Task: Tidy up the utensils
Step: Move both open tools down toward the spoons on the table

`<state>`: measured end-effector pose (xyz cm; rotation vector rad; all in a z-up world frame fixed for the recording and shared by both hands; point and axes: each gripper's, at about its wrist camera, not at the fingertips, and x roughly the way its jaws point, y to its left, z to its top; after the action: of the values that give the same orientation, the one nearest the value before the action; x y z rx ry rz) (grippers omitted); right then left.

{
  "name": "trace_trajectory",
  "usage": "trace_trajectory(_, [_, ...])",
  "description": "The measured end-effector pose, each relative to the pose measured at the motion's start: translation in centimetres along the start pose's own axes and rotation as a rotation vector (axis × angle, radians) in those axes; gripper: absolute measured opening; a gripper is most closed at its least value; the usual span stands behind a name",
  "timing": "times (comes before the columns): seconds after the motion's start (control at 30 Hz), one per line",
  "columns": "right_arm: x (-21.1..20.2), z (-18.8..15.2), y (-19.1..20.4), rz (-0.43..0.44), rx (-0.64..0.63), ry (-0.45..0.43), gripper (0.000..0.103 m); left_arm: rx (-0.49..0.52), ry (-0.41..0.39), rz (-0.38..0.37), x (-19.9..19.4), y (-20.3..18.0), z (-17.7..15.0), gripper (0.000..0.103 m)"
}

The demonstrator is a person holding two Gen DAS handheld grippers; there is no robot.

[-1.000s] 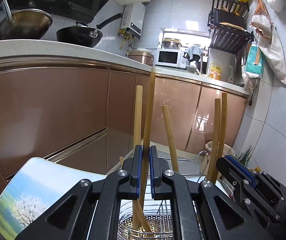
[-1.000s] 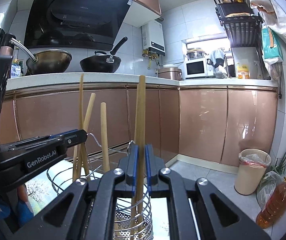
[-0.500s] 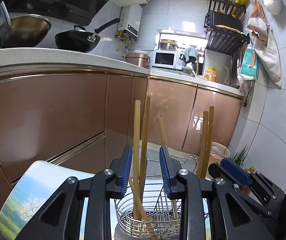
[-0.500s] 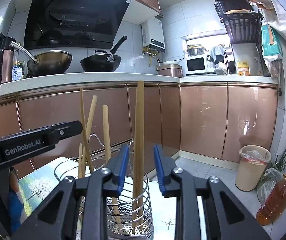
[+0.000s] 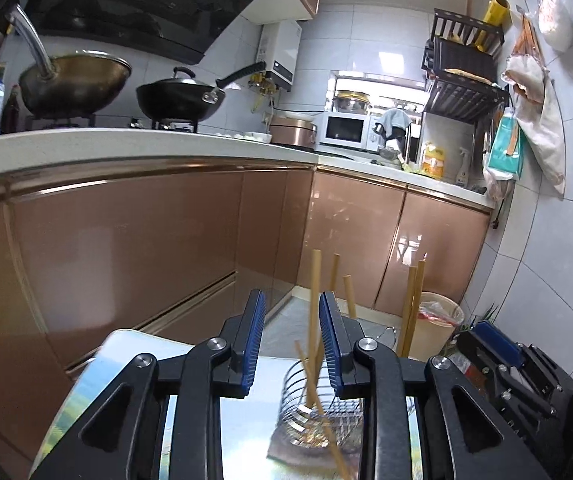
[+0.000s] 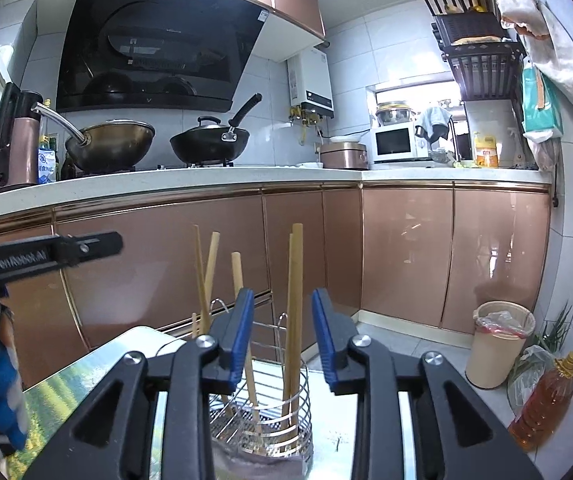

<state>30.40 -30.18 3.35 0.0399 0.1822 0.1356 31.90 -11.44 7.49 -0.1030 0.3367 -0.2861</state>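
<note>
Both grippers point slightly downward over the desk (image 6: 98, 372). Left gripper (image 5: 291, 344) stands narrowly parted, gripping nothing; right gripper (image 6: 282, 340) is opening, pads clear of the chopsticks (image 6: 295, 312) standing in the wire holder (image 6: 270, 420).

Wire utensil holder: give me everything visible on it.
The wire utensil holder is a shiny metal cylinder of horizontal rings with a perforated base and two hook loops at its rim. It stands upright on the picture-printed table, holding several wooden chopsticks, some upright, some leaning. Neither hand-held gripper touches it.
</note>
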Motion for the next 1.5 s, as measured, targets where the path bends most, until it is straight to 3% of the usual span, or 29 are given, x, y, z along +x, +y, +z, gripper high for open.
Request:
trace_trajectory(0.13, [-2.1, 0.7, 0.2, -0.009, 0.012, 0.029, 0.036, -0.025, 0.033, 0.025, -3.1, 1.5, 0.6, 0.028])
trace_trajectory(0.43, [-7.2, -0.1, 1.6, 0.005, -0.013, 0.179, 0.036, -0.032, 0.160, 0.063, -9.6, 4.8, -1.6, 0.029])
trace_trajectory(0.7, [-11.2, -1.8, 3.7, 0.095, -0.013, 0.287, 0.036, -0.095, 0.318, 0.143, -16.4, 9.3, -5.7, 0.029])
trace_trajectory(0.87, [-12.3, -4.4, 6.0, 0.186, 0.000, 0.413, 0.036, -0.197, 0.446, 0.196, -19.3, 12.3, -10.1, 0.033])
trace_trajectory(1.03, [-11.5, -9.2, 9.5, 0.304, 0.036, 0.629, 0.036, -0.391, 0.616, 0.176, -19.2, 15.1, -16.0, 0.034])
trace_trajectory(1.2, [-10.1, -13.5, 12.5, 0.358, 0.034, 0.807, 0.036, -0.550, 0.761, 0.144, -17.3, 16.7, -20.0, 0.037])
trace_trajectory(1.5, [-6.4, -16.1, 15.4, 0.335, 0.024, 0.980, 0.037, -0.586, 0.886, 0.222, -13.0, 16.5, -22.5, 0.041])
